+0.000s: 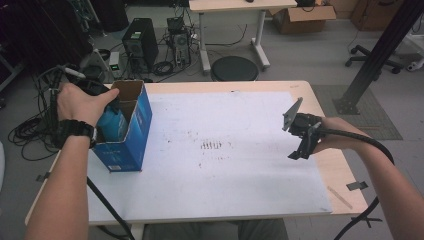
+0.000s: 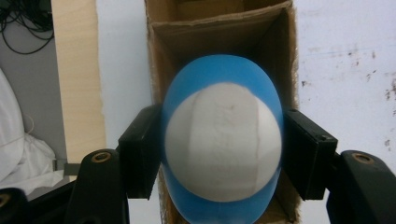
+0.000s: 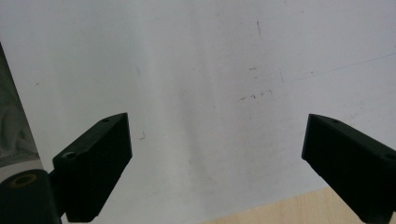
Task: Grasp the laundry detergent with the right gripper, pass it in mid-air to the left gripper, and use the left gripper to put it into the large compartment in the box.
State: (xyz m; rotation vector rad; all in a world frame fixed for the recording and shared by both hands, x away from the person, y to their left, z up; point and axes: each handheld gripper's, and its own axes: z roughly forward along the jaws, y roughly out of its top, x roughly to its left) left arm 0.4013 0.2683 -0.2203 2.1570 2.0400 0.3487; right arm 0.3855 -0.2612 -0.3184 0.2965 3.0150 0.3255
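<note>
Blue bottle point(image 2: 223, 140) between clamped left gripper point(image 2: 223, 158) pads

My table point(image 1: 320, 165) is pale wood, and a white sheet point(image 1: 225, 170) covers most of its top, leaving wood bare along the right and left edges. Dark smudges point(image 1: 212, 145) mark the sheet's middle. A blue box point(image 1: 131, 131), open at the top, stands on the sheet at the far left.

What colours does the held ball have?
Blue with a white patch, best in the left gripper view.
</note>
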